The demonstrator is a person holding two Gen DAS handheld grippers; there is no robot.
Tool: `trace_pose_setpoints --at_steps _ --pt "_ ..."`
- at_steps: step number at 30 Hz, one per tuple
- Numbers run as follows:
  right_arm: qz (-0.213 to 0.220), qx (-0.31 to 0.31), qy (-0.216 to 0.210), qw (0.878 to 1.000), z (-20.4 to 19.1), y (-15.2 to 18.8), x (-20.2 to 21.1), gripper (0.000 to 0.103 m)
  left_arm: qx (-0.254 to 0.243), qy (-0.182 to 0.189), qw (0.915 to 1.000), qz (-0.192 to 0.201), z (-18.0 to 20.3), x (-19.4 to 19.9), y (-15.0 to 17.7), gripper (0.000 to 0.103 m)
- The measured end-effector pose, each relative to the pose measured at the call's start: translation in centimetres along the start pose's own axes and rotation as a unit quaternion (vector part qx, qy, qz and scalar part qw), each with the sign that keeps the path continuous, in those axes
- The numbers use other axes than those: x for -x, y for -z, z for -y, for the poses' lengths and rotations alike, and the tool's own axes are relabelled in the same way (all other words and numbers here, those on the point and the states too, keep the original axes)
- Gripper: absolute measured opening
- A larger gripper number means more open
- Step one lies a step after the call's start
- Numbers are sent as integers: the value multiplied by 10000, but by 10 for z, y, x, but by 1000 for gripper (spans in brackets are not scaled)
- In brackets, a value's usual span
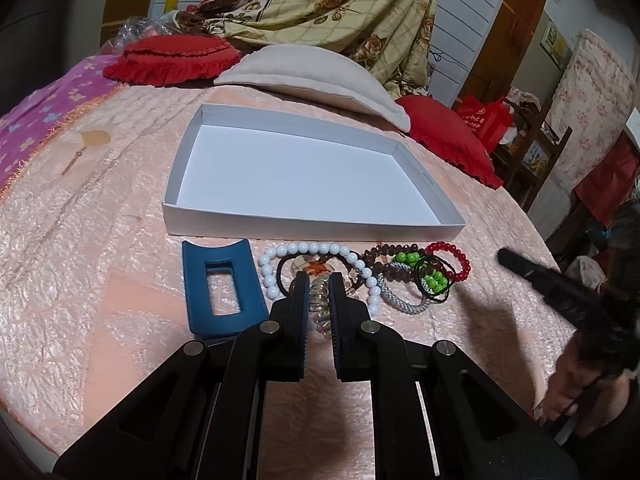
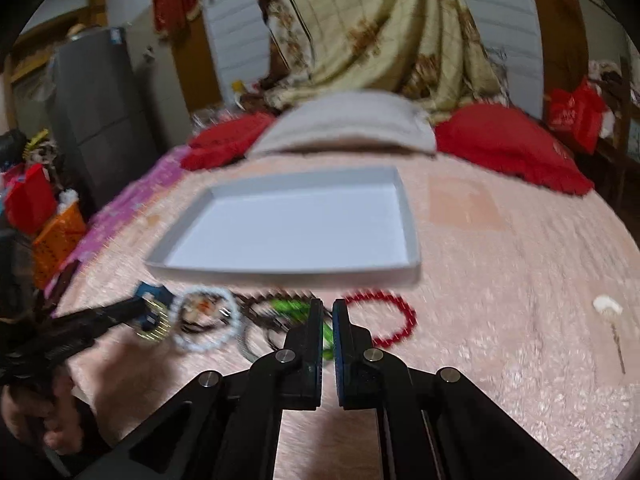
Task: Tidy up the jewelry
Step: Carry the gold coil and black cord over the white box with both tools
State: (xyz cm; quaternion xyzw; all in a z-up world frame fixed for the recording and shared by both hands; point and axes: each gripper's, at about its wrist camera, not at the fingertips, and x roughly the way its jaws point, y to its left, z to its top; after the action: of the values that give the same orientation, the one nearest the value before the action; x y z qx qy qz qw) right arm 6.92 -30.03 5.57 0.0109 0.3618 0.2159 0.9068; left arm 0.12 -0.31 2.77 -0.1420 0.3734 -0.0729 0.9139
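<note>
Sorting Begins: Jewelry Heap Waits Beside Empty Box

Hovering over a pile of jewelry (image 1: 360, 276) on a pink bedspread (image 1: 80, 280), the left gripper (image 1: 319, 280) has its jaws pinched nearly shut around a clear coiled hair tie (image 1: 320, 308), apparently to lift it clear. The right gripper (image 2: 328, 312), jaws almost together and seemingly empty, points at green beads (image 2: 288, 306). Just beyond the pile, a white box (image 1: 280, 230) sits empty, likely the destination.

White tray (image 1: 304, 168) on pink quilted bedspread (image 1: 80, 264); blue hair clip (image 1: 222, 288), white beads (image 1: 316, 249), red bracelet (image 1: 460, 260), green beads (image 1: 434, 280).
</note>
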Motion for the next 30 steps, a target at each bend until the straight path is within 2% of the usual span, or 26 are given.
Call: trace_pose_setpoints --at_steps 2,5,8,9,10,12,14,16,17,19,20,21,23,25,30 --pt "-319 -162 123 9993 10 7 -19 11 -11 32 10000 -15 2 -1 0 8" --pt "-627 -217 203 9976 18 13 -40 12 -32 50 10000 -13 4 -1 0 8" --pt "-473 41 134 9988 9 8 -42 15 -6 54 10000 0 3 -1 -1 8" --pt "-388 152 146 9990 5 7 -41 26 4 55 10000 1 2 -1 -2 8" --pt "-335 187 129 9992 3 5 -40 40 7 61 10000 -5 2 -1 -2 8" --pt "-229 295 25 9993 -3 3 -39 49 10 67 10000 -12 1 -1 -3 8" --pt "-256 360 -102 9990 -8 2 -41 49 16 80 10000 -18 0 0 -4 8" --pt "-356 454 -609 9965 -16 4 -42 49 31 86 10000 -25 0 0 -4 8" --pt "-361 599 -685 9952 -22 5 -42 49 43 90 9999 -26 -1 0 -4 8" --pt "-352 924 -603 9933 -35 9 -44 45 59 106 9999 -26 0 0 -4 8" --pt "-410 918 -692 9925 -38 10 -47 41 51 111 9999 -25 0 0 -4 8" --pt "-495 860 -793 9919 -38 11 -50 32 41 114 9999 -26 0 0 -4 8" --pt "-652 770 -736 9922 -37 12 -60 27 28 107 9999 -32 1 0 -4 8" --pt "-772 689 -724 9920 -36 13 -69 17 47 96 9999 -37 0 0 -4 8" --pt "-930 753 -619 9909 -40 15 -81 12 65 73 9999 -40 -2 0 -4 8"
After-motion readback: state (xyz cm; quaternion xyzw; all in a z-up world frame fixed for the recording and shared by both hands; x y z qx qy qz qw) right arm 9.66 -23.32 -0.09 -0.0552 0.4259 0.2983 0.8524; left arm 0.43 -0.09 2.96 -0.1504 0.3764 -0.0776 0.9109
